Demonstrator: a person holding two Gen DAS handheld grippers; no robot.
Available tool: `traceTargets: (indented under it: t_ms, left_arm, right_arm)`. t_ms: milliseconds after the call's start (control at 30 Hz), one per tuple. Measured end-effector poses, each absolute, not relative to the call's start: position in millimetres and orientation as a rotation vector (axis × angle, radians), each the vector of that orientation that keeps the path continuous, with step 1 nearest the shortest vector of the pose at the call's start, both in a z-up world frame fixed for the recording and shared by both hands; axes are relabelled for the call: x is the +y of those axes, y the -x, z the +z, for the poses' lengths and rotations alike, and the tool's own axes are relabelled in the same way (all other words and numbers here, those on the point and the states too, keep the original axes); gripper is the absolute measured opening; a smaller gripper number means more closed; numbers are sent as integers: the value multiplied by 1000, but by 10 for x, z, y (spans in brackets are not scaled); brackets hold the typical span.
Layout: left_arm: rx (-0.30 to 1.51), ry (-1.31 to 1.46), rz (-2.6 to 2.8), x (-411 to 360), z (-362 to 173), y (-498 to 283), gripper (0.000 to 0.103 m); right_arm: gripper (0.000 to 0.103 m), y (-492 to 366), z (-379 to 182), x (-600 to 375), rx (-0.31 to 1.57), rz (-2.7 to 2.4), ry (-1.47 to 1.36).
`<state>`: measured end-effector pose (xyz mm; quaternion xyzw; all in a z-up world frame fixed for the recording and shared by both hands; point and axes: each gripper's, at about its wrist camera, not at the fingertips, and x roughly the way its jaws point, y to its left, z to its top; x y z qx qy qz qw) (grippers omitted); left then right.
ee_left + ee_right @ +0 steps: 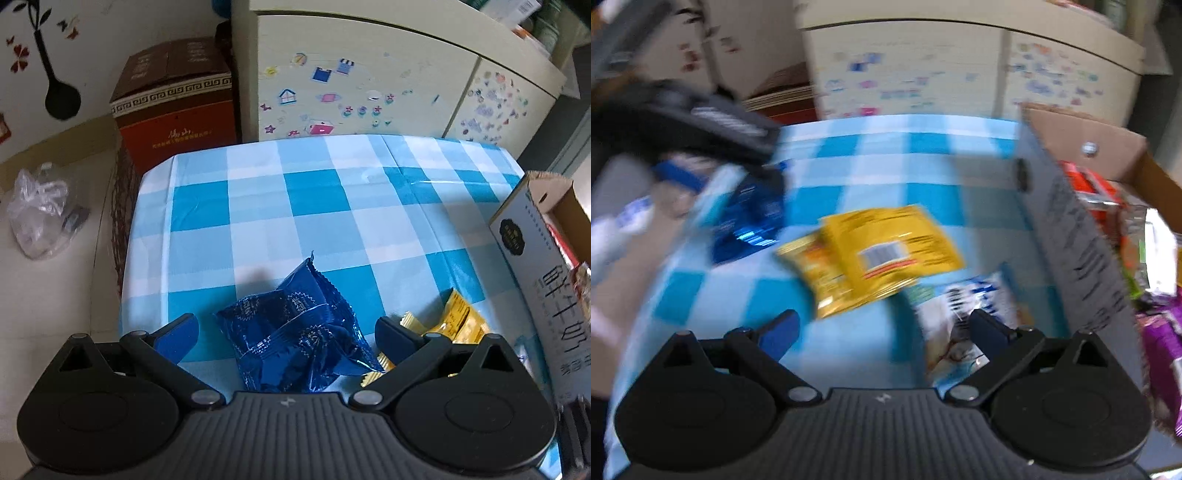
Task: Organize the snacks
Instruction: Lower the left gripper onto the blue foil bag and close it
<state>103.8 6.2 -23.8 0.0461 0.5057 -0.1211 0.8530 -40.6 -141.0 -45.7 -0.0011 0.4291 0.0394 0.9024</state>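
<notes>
Here, I hold the left gripper (286, 330) with jaws spread around the blue snack packets (295, 332) on the checked tabletop (332, 206), apparently lining up a pick. My right gripper (884, 332), jaws also spread and empty, hovers near the yellow packets (879, 254); the carton (1078, 236) of collected snacks stands right.

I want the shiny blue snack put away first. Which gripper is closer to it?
Left. The left gripper is open, with the blue snack packets right between its fingers. The right gripper, also open, is farther away, over by the yellow packets.
</notes>
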Motion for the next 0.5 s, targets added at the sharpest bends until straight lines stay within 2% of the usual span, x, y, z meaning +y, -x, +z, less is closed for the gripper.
traceTargets:
  t_ms: [300,500]
  left_arm:
    - [1062,-247,-291,-137,-432,-969,103]
    - [1129,-179,-265,-51,-511,-940,88]
  right_arm:
    - [96,813,-306,-1572,895,103,-175]
    - [96,775,-328,-1782,877,-27,-200]
